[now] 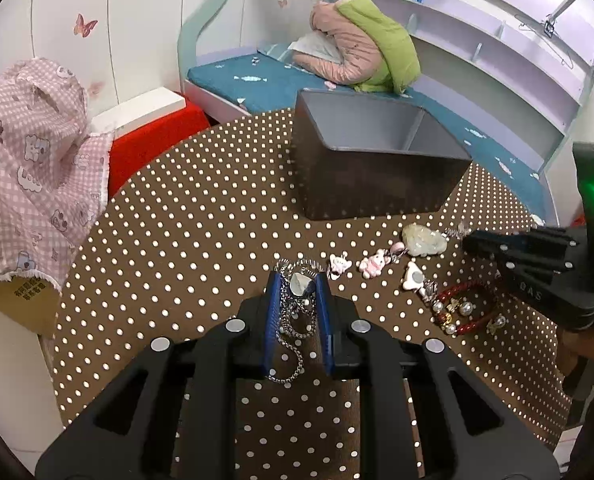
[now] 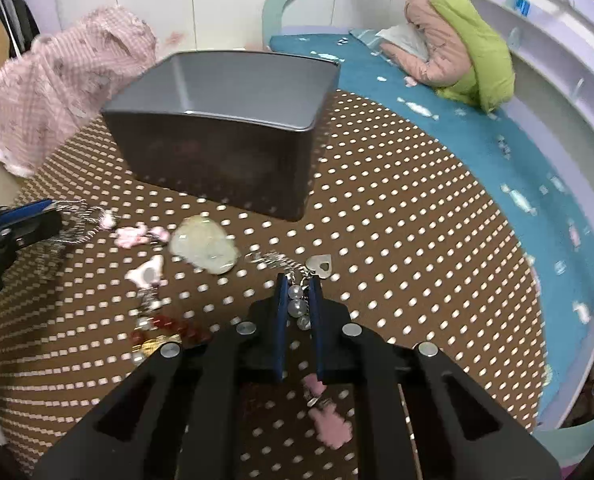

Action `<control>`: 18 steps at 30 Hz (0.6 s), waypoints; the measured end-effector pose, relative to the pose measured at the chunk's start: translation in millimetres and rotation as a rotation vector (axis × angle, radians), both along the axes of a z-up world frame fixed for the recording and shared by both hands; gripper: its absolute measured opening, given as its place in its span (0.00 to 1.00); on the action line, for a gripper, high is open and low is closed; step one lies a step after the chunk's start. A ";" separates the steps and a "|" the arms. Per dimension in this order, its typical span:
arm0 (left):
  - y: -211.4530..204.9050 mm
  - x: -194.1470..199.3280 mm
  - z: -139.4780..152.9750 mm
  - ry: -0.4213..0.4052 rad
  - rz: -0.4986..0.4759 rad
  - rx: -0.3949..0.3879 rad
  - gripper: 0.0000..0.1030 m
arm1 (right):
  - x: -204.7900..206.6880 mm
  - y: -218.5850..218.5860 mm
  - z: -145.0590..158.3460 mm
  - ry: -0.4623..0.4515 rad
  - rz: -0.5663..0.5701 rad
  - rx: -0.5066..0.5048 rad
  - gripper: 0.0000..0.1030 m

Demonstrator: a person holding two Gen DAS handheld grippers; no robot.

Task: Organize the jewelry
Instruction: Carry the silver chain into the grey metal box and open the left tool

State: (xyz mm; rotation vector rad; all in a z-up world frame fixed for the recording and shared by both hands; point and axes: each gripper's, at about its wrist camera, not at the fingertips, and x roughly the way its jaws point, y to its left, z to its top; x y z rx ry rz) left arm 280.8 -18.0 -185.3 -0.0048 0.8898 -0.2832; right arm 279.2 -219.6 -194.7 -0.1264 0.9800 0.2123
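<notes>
On my left camera the left tongs (image 1: 297, 284) sit at 6 o'clock, pinched nearly closed on a silver chain (image 1: 295, 320); its loops hang between the blue pads (image 1: 272, 312) and a pale pendant (image 1: 299, 283) shows at the tips. On my right camera the right tongs (image 2: 298, 280) are likewise clamped, on a pearl strand (image 2: 297, 306) whose heart tag (image 2: 321, 266) lies just past the tips on the table (image 2: 397, 240).

From the left view, the loose jewelry runs toward 3 o'clock: two pink charms (image 1: 359, 265), a white charm (image 1: 412, 276), a pale jade piece (image 1: 424, 239) and, nearer the edge, a red bead bracelet (image 1: 463, 308) with pearls and gold bits inside its loop. All of it lies on the brown dotted cloth, none in the box. In the right view another pink charm (image 2: 331, 428) lies blurred beneath my right tongs at 6 o'clock.

Further out at 12 o'clock stands the grey box (image 1: 371, 156), open-topped, with a divider visible inside. The part of its interior I can see holds nothing; the floor is mostly hidden by the near wall.

Beyond the table is a bed (image 1: 257, 80) with a pink and green jacket (image 1: 361, 44) at 12 o'clock, and a pink cloth (image 1: 33, 160) hangs at 9 o'clock.
</notes>
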 end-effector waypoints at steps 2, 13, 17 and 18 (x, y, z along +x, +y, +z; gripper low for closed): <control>2.0 0.1 6.8 -0.012 -0.002 -0.004 0.17 | -2.3 -4.3 6.5 -0.010 -0.009 0.022 0.09; 9.2 5.6 76.5 -0.136 -0.022 -0.057 0.17 | -3.0 -7.0 103.4 -0.139 0.055 0.154 0.09; 10.7 10.0 118.5 -0.209 -0.057 -0.085 0.17 | -1.0 -1.4 138.2 -0.204 0.098 0.180 0.09; 10.8 11.9 129.8 -0.227 -0.067 -0.095 0.17 | 1.9 1.1 148.7 -0.223 0.110 0.187 0.09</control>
